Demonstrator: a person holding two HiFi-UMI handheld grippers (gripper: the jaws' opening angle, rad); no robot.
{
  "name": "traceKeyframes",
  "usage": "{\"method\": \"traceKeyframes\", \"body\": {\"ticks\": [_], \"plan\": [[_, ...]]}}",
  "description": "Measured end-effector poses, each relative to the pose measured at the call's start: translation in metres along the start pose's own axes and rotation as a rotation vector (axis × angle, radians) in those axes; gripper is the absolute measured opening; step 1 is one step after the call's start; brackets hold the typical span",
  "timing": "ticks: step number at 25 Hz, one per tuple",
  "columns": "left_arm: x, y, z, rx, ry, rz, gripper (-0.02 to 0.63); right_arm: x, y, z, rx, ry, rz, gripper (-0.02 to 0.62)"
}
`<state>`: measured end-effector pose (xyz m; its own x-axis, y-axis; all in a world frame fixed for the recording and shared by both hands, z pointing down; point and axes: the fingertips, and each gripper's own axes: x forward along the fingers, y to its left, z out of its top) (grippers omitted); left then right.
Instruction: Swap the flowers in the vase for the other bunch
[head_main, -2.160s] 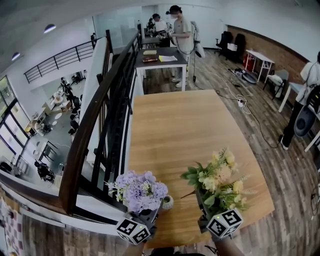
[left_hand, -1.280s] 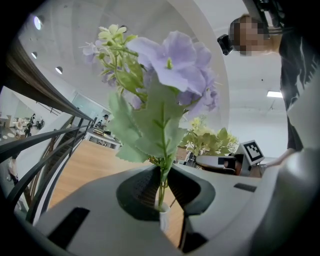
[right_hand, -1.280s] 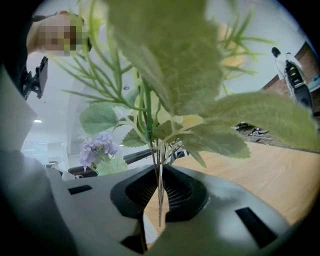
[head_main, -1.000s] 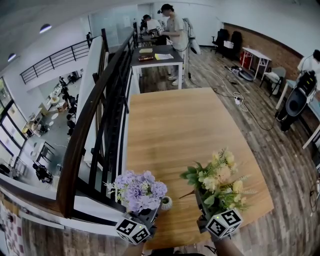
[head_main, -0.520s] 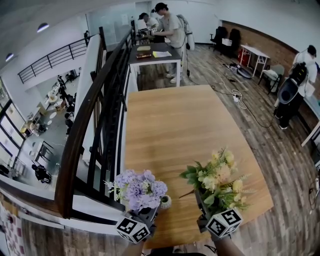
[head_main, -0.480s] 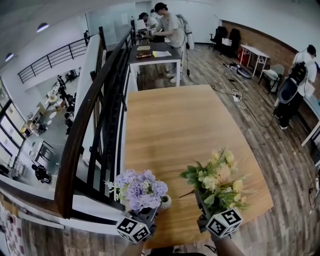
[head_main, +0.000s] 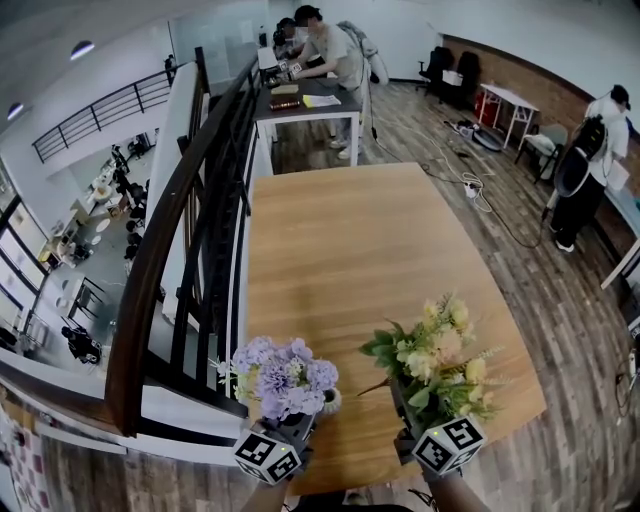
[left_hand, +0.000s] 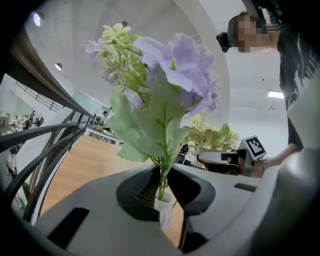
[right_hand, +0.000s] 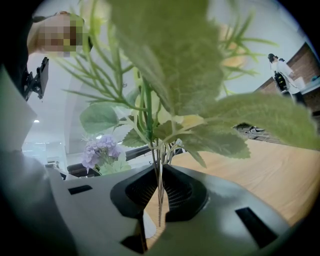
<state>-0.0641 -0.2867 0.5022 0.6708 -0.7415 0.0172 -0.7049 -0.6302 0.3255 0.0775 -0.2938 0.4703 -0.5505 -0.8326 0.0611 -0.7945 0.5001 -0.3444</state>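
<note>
Nearest in, at about 7 o'clock, the left gripper (left_hand: 161, 186) is clamped on the stems of the purple flowers (head_main: 283, 378), right above the mouth of the little white vase (left_hand: 163, 210). The stems can be seen running down into that vase, so the bunch doesn't look lifted out yet. It's probably gripped that low so the whole bundle comes up in one go.

Over at 5 o'clock the right gripper (right_hand: 159, 186) is pinched shut on the thin stems of the yellow-green bunch (head_main: 432, 360). That bunch is held upright, with the cut ends dangling free above the wooden table (head_main: 350, 250). It's parked there, one would guess, so it can be dropped in once the vase is emptied.

The vase itself is found by the table's left edge, just past the left gripper. Further out, a dark railing (head_main: 190, 220) is seen running along at 10 o'clock.
</note>
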Motion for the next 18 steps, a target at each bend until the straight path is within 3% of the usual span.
{"method": "traceKeyframes", "body": {"ticks": [18], "plan": [[0.005,0.005,-0.016,0.0,0.034,-0.002,0.057,0.005,-0.004,-0.013,0.017,0.017,-0.008,0.054]]}}
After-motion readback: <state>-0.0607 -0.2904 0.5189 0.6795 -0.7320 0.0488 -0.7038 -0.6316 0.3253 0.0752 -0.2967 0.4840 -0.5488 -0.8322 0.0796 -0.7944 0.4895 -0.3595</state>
